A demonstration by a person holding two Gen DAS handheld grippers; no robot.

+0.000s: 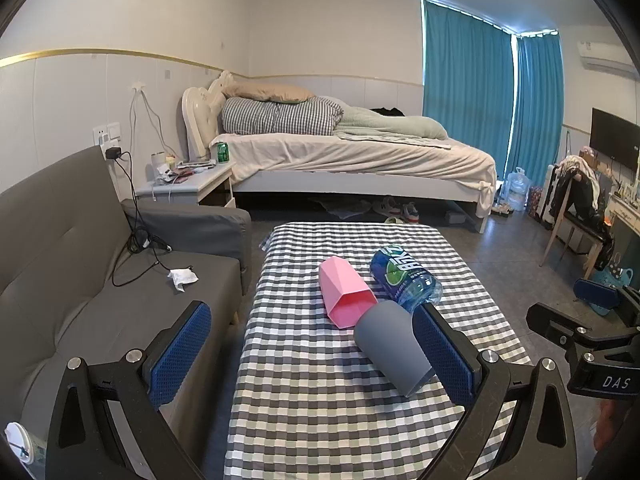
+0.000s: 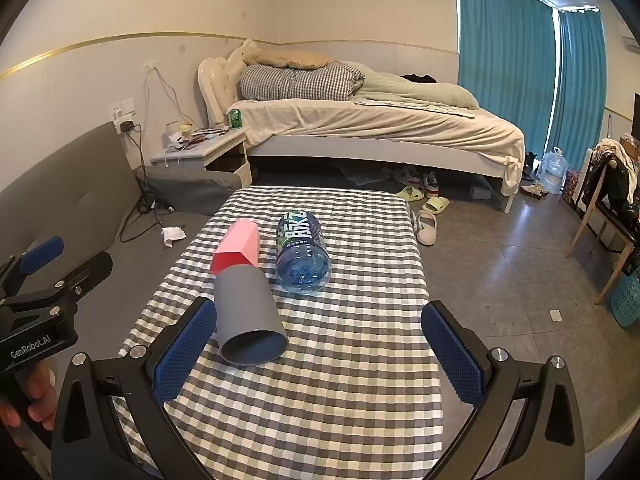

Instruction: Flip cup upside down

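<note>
A grey cup (image 1: 394,346) lies on its side on the checked table (image 1: 320,400), its mouth towards me. It also shows in the right wrist view (image 2: 248,320). A pink faceted cup (image 1: 344,294) lies on its side just behind it, touching it (image 2: 236,252). My left gripper (image 1: 312,356) is open, the grey cup next to its right finger (image 1: 444,356). My right gripper (image 2: 320,352) is open, the grey cup next to its left finger (image 2: 184,348). Both grippers are empty.
A blue plastic bottle (image 1: 406,278) lies on its side to the right of the cups, also in the right wrist view (image 2: 302,254). A grey sofa (image 1: 80,264) stands left of the table. A bed (image 1: 340,156) and nightstand (image 1: 188,186) are behind.
</note>
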